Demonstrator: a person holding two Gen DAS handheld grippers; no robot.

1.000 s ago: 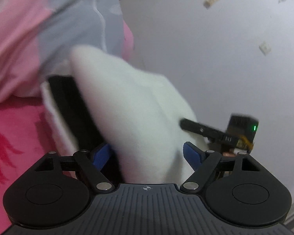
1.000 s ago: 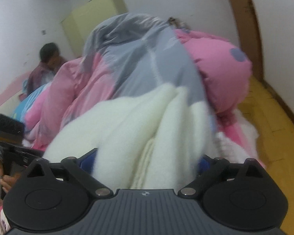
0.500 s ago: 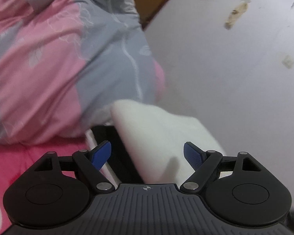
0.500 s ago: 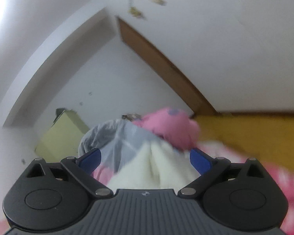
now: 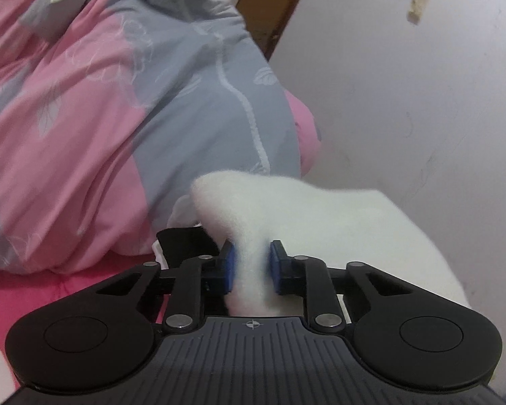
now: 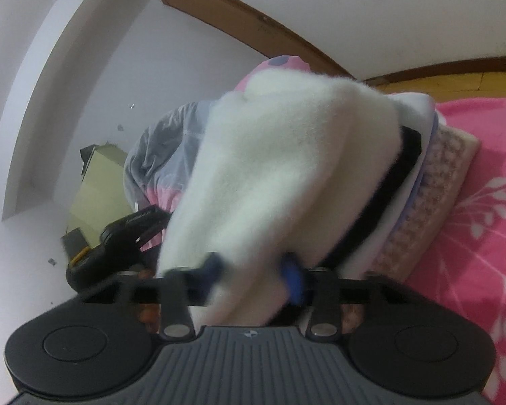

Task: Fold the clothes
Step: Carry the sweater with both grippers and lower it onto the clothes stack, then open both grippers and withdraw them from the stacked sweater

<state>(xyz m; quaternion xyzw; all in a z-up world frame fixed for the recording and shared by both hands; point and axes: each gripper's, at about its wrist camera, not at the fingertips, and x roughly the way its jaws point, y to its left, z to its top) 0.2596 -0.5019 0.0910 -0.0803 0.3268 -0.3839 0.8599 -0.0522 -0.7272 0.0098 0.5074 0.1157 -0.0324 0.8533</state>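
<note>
Quilt [image 5: 124,108] crowds your left, wall [image 5: 404,101] right | white fleece garment [image 5: 286,209] bunched between both grippers | left gripper [image 5: 251,266] pinching fleece | right gripper [image 6: 253,275] pinching fleece

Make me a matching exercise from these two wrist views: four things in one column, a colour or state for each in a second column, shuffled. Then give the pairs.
Things:
1. left gripper
2. fleece garment
3. quilt
4. bedsheet

Colour or state:
A. pink and grey patches with white feather outlines
B. fluffy white, pinched by both grippers
C. deep pink with white leaf sprigs
D. blue pads closed on white fabric

Pairs: 1-D, 2-B, 3-A, 4-C
</note>
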